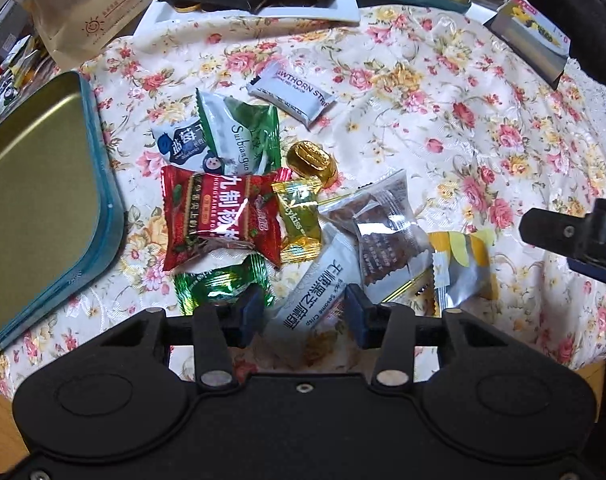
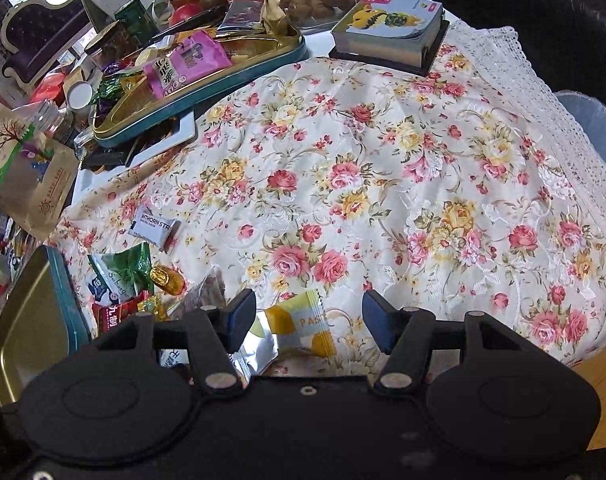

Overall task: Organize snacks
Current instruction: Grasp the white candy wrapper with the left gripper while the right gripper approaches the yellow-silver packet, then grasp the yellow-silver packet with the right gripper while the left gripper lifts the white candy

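Above the snack pile (image 1: 263, 208) on the floral cloth (image 2: 383, 160), the left gripper (image 1: 303, 312) is hovering spread over a white sesame-crisp packet (image 1: 315, 292). The right gripper (image 2: 309, 320) is hanging spread too, straddling a yellow pastry packet (image 2: 303, 320) without pinching it.

Left tool (image 1: 303, 314) angled steeply down, jaws parted; right tool (image 2: 309, 320) likewise, nothing gripped.

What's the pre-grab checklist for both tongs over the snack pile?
1. Left tongs open, nothing pinched: ok.
2. Left tongs over the white sesame crisp packet: ok.
3. Right tongs open, nothing pinched: ok.
4. Yellow pastry packet between the right fingers: ok.
5. Empty tin beside the pile, ready for snacks: ok.
6. White packet free of its neighbours: not ok, the clear cookie packet overlaps it.
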A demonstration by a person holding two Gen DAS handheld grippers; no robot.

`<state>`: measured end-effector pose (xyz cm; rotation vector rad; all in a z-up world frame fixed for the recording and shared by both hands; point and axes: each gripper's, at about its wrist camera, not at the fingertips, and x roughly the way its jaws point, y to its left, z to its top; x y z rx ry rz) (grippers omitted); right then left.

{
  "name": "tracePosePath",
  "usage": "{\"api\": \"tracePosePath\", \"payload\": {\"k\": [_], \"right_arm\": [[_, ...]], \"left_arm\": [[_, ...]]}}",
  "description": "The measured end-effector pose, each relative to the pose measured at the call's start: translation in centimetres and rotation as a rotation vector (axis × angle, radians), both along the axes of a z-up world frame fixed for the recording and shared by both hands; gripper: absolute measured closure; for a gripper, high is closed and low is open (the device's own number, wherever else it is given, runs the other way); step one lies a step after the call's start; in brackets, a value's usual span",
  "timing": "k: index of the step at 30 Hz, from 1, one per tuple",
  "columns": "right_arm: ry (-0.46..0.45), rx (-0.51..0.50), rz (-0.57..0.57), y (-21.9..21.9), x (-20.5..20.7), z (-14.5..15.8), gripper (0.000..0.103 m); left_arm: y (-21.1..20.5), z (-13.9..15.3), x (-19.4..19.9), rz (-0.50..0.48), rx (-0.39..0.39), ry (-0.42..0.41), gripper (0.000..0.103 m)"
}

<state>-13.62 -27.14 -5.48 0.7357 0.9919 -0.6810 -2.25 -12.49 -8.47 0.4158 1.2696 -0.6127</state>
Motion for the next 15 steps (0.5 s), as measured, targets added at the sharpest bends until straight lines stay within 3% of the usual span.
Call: {"api": "tracePosePath", "payload": {"k": [9, 15], "right_arm": [[-0.006, -0.004, 0.022, 0.5, 0.0, 0.0, 0.041], [-0.002, 0.062, 0.023, 0.4, 0.2, -0.7, 0.041]], "left_arm": [[-0.6, -0.8, -1.0, -0.028, 0.021, 0.03, 0.075], [1.2, -0.7, -0.3, 0.031, 0.02, 0.082, 0.076]]}}
